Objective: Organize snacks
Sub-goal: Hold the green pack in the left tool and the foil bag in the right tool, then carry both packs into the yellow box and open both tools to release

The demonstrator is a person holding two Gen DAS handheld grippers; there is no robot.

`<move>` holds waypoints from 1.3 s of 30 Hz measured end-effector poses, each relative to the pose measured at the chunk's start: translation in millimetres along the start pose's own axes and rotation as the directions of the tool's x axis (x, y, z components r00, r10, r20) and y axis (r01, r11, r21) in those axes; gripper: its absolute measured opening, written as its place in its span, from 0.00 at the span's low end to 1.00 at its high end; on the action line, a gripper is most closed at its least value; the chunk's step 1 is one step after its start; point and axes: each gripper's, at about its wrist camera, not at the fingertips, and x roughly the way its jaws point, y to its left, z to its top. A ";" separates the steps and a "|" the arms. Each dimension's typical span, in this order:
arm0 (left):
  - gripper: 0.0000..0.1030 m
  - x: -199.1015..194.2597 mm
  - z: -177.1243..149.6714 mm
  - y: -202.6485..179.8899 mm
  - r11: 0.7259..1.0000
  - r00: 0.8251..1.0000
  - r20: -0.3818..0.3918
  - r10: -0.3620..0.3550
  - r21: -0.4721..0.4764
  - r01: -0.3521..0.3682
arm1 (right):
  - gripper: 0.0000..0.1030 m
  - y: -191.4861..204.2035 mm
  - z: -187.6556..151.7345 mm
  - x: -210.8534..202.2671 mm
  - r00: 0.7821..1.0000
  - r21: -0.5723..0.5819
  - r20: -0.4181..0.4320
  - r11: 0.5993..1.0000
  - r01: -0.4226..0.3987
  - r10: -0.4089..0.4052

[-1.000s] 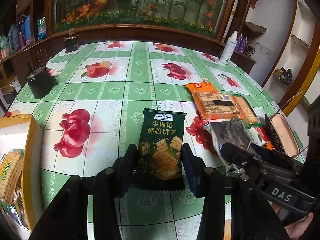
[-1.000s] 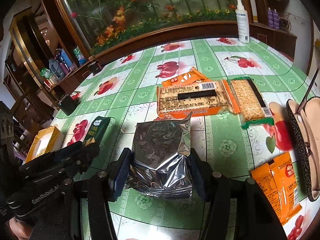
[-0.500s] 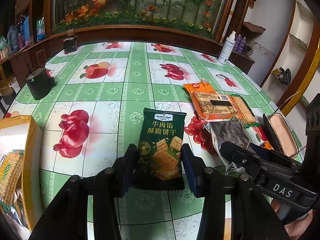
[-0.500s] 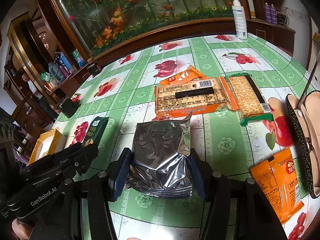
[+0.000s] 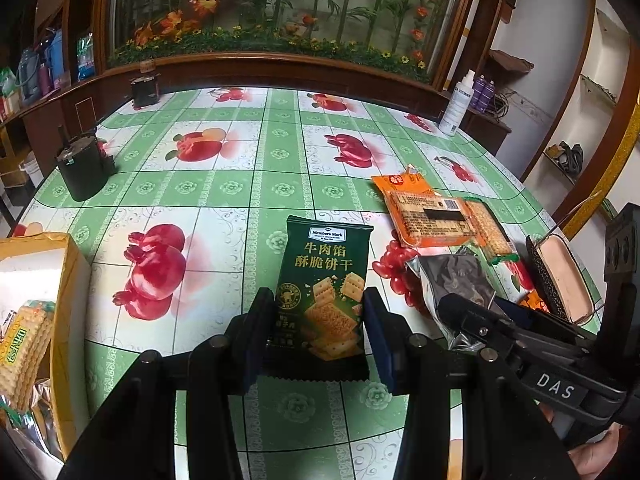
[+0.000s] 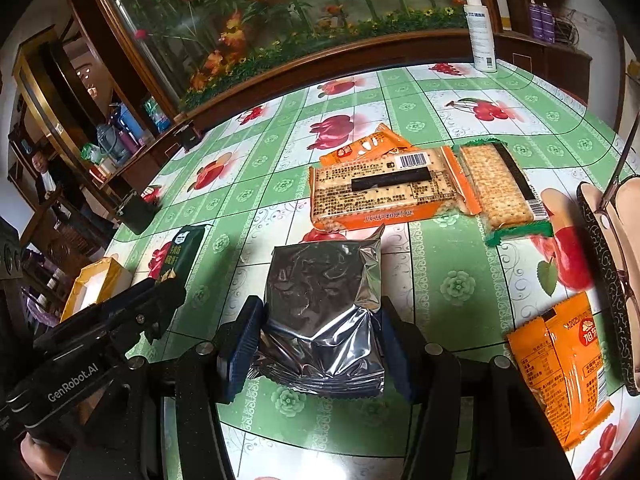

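While both tools rest low over the worktop, each has a snack between its jaws. Left hand-held gripper: jaws narrowed against the sides of the dark green cracker packet, which lies flat on the green fruit-print cloth near the front edge. Right hand-held gripper: jaws set at medium width, clamped on the near end of the silver foil pouch, also flat on the cloth. Beyond the pouch lie an orange cracker pack and a green-edged cracker pack, touching. A yellow box at far left contains further biscuits. An orange packet lies near right.
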 end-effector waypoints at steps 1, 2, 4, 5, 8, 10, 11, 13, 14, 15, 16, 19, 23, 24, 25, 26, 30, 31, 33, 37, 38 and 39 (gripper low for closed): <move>0.43 -0.2 -0.1 -0.6 1.000 1.000 0.000 -0.002 0.002 0.002 | 0.59 0.0 0.1 -1.0 1.000 0.001 0.004 1.000 0.001 -0.001; 0.43 -0.9 -0.2 -1.8 1.000 1.000 0.001 -0.003 0.005 0.003 | 0.59 -0.4 0.4 -1.9 1.000 0.001 0.008 1.000 0.005 -0.005; 0.43 -3.8 -0.4 -4.9 1.000 1.000 0.009 -0.009 0.016 0.008 | 0.59 -1.5 0.4 -2.4 1.000 0.006 0.010 1.000 0.009 -0.009; 0.43 -4.9 -0.4 -5.2 1.000 1.000 0.013 -0.008 0.018 0.008 | 0.59 -2.0 0.4 -2.2 1.000 0.009 0.009 1.000 0.010 -0.010; 0.43 -7.5 0.6 -4.7 1.000 1.000 0.018 -0.013 0.015 0.013 | 0.59 -0.8 -0.5 -2.0 1.000 0.005 0.007 1.000 0.012 -0.012; 0.43 -9.5 1.3 -3.3 1.000 1.000 0.023 -0.014 0.009 0.014 | 0.59 0.6 -1.0 -2.4 1.000 0.000 0.009 1.000 0.013 -0.013; 0.43 -10.6 1.6 -2.3 1.000 1.000 0.025 -0.016 0.006 0.016 | 0.59 1.6 -1.3 -2.7 1.000 -0.004 0.011 1.000 0.015 -0.015; 0.43 -12.5 2.1 -1.6 1.000 0.999 0.031 -0.019 0.002 0.019 | 0.59 2.3 -1.5 -2.7 1.000 -0.005 0.013 1.000 0.018 -0.018; 0.43 -13.7 2.3 -2.1 1.000 0.999 0.035 -0.019 0.003 0.019 | 0.59 2.3 -1.3 -2.7 1.000 -0.006 0.012 1.000 0.017 -0.017; 0.43 -14.6 2.1 -2.2 1.000 0.999 0.037 -0.019 0.003 0.019 | 0.59 2.2 -1.4 -2.8 1.000 -0.006 0.013 1.000 0.017 -0.017; 0.43 -15.6 2.1 -2.3 1.000 0.999 0.040 -0.019 0.002 0.019 | 0.59 2.2 -1.5 -3.4 1.000 -0.005 0.015 1.000 0.018 -0.017; 0.43 -19.8 2.6 -2.5 1.000 0.998 0.053 -0.020 0.001 0.020 | 0.59 5.3 -1.3 -7.6 0.999 -0.016 0.031 1.000 0.009 -0.009; 0.43 -25.4 3.0 -1.1 1.000 0.997 0.068 -0.021 -0.006 0.022 | 0.59 12.1 -1.1 -12.8 0.998 -0.045 0.057 0.999 0.013 -0.011; 0.43 -27.8 2.9 -1.1 1.000 0.997 0.073 -0.020 -0.006 0.021 | 0.59 13.3 -0.4 -13.6 0.998 -0.052 0.062 0.999 0.014 -0.011; 0.43 -29.7 2.8 -1.2 1.000 0.997 0.079 -0.020 -0.005 0.020 | 0.59 14.8 -0.3 -14.4 0.998 -0.060 0.065 0.998 0.013 -0.009; 0.43 -32.3 2.4 -1.0 1.000 0.996 0.085 -0.019 -0.003 0.020 | 0.59 17.1 -0.5 -15.7 0.997 -0.070 0.070 0.998 0.011 -0.006; 0.43 -40.1 0.5 1.8 1.000 0.994 0.109 -0.011 -0.005 0.012 | 0.59 22.1 -1.3 -19.7 0.996 -0.091 0.085 0.996 0.004 0.004; 0.43 -40.8 0.1 2.7 1.000 0.994 0.110 -0.004 -0.007 0.005 | 0.59 23.2 -1.6 -20.4 0.996 -0.094 0.090 0.996 0.003 0.005; 0.43 -42.6 -0.1 7.5 1.000 0.993 0.114 -0.003 -0.021 0.006 | 0.59 25.2 -2.2 -20.6 0.996 -0.103 0.091 0.995 0.002 0.008; 0.43 -45.7 -1.6 15.0 0.999 0.993 0.119 0.003 -0.037 0.001 | 0.59 26.6 -2.7 -20.0 0.996 -0.108 0.091 0.994 0.000 0.010; 0.43 -48.3 -3.1 17.8 0.999 0.992 0.124 0.004 -0.044 0.001 | 0.59 27.2 -2.9 -20.0 0.996 -0.109 0.092 0.994 0.000 0.010; 0.43 -50.8 -4.7 20.1 0.999 0.992 0.129 0.008 -0.050 -0.001 | 0.59 27.9 -3.0 -20.5 0.995 -0.110 0.094 0.994 -0.001 0.011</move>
